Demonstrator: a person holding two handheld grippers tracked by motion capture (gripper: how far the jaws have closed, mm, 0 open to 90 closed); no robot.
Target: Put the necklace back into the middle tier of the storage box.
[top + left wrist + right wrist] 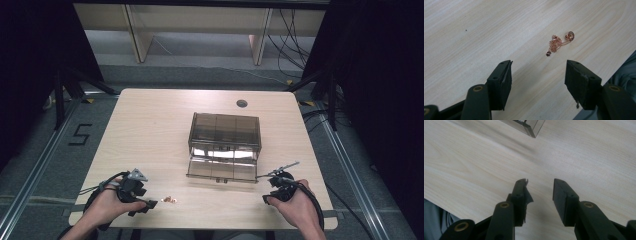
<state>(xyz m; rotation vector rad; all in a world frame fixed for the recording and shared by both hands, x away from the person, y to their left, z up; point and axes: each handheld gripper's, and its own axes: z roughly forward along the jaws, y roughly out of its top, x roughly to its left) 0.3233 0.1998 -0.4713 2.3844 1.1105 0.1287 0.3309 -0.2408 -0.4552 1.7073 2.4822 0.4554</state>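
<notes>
Likely step: pick up the rose-gold chain (558,43), bunched on the tabletop (150,130) near the front edge, just ahead of the left hand-held gripper (537,75). Its jaws are spread, nothing between them. Advice: come down straight over the clump, close on the thickest part so loose links don't slip out.

Right hand-held gripper (540,192) is parted too, empty, by the smoky clear organizer box (224,145).

Box's front looks open, but its contents are unreadable from above. Chain's clasp and length can't be made out.

A box (224,145) sits mid-table (150,125); a necklace (170,199) lies near the front edge, left of it
</notes>
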